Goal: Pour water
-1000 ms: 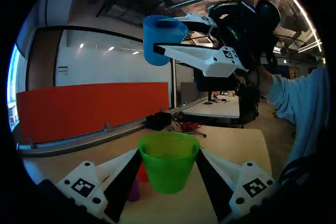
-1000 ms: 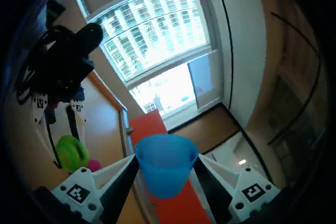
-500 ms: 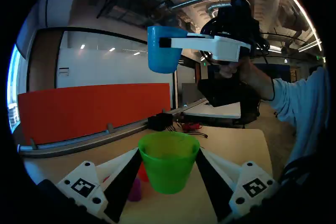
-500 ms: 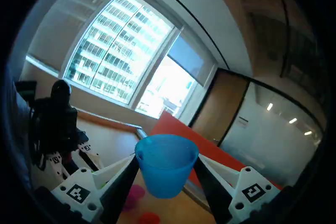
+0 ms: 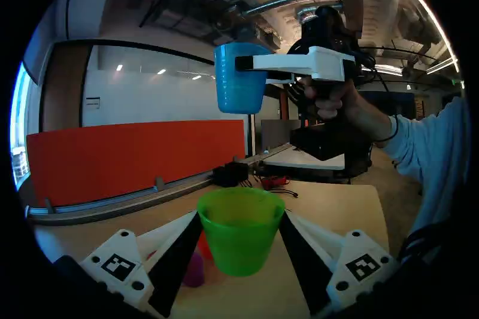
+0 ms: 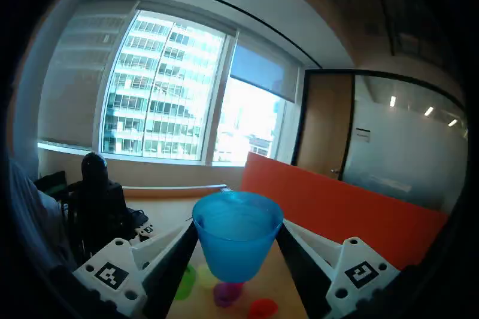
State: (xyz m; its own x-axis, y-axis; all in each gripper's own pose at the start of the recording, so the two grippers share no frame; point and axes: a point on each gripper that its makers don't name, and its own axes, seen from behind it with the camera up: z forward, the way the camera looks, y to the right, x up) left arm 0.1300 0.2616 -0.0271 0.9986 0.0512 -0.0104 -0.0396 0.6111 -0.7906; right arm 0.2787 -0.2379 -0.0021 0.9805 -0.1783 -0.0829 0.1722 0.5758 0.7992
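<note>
Blue cup, long axis upright, is being clamped between both fingers of the right gripper and is being held high at twelve o'clock from the green cup, itself being pinched upright, mouth up, between the fingers of the left gripper.

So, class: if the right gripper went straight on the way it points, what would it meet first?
Nothing close: the right gripper, shut on the blue cup, points level, above the table, toward the orange partition top and window wall; depth is unclear.
</note>
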